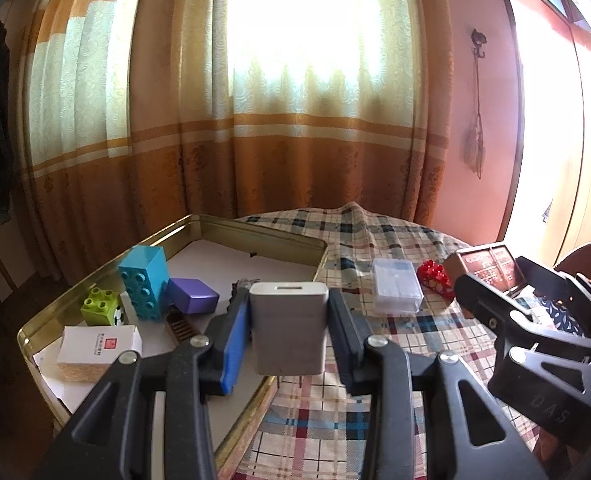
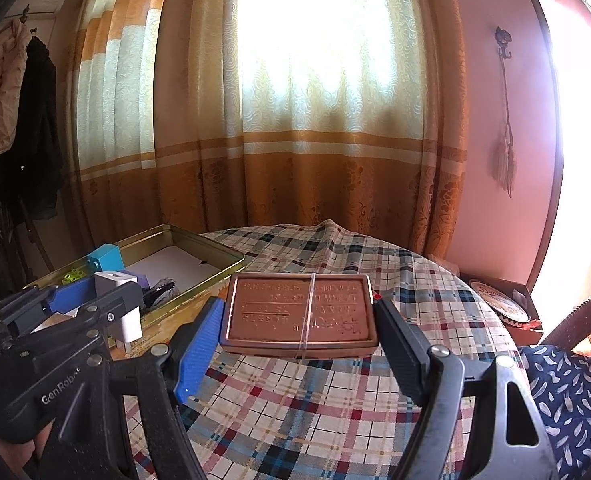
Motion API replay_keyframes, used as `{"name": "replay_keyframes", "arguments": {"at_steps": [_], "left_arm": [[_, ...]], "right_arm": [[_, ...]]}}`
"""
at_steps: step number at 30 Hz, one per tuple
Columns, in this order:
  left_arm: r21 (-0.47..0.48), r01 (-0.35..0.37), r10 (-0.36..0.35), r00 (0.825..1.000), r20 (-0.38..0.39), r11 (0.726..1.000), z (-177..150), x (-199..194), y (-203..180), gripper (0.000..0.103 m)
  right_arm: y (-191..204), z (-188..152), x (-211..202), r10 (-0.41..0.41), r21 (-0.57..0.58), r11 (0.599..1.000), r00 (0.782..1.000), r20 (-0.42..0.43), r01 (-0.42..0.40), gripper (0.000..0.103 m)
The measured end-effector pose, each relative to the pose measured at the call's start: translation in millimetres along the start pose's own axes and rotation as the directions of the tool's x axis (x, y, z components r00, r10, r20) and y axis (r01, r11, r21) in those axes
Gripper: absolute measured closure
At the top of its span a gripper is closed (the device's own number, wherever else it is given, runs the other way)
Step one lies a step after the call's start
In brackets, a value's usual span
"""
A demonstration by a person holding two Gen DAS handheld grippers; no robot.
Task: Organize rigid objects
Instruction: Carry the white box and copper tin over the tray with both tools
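In the left wrist view the white charger (image 1: 289,326), clamped in the left tool (image 1: 289,332), hides part of the gold tin (image 1: 107,276) behind it, along with most of a dark object (image 1: 242,285) whose kind cannot be told. The brown comb (image 1: 181,326) shows only a few teeth. Print on the white box (image 1: 97,350) is too small to read. The brown case (image 1: 489,266) is half covered by the right tool (image 1: 491,280).

In the right wrist view the embossed lettering on the brown case (image 2: 299,310) is illegible. The round tin (image 2: 499,300) at the desk's (image 2: 435,280) far side is partly hidden, its label unreadable.
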State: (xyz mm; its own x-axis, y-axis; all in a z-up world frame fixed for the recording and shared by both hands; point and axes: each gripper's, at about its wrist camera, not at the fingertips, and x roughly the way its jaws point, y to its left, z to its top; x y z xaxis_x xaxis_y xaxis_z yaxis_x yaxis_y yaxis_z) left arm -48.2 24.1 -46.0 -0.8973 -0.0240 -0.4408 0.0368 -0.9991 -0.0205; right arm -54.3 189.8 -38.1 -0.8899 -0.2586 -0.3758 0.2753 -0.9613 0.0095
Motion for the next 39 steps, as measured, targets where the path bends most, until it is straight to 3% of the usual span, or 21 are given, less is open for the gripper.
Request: {"name": "replay_keyframes", "arguments": {"at_steps": [28,39], "left_arm": [[0.023,0.010,-0.011,0.998,0.056,1.000,-4.2,-15.6,0.4,0.066],[0.043,-0.013,0.008,0.993,0.119,0.999,-5.8,-30.4,-0.9,0.066]], "right_arm": [[13.0,-1.6,-6.6,0.048,-0.020,0.999,0.998,0.040,-0.047,0.026],[15.2,-1.3,-9.9,0.048,-0.023,0.999,0.997,0.052,-0.047,0.026]]}}
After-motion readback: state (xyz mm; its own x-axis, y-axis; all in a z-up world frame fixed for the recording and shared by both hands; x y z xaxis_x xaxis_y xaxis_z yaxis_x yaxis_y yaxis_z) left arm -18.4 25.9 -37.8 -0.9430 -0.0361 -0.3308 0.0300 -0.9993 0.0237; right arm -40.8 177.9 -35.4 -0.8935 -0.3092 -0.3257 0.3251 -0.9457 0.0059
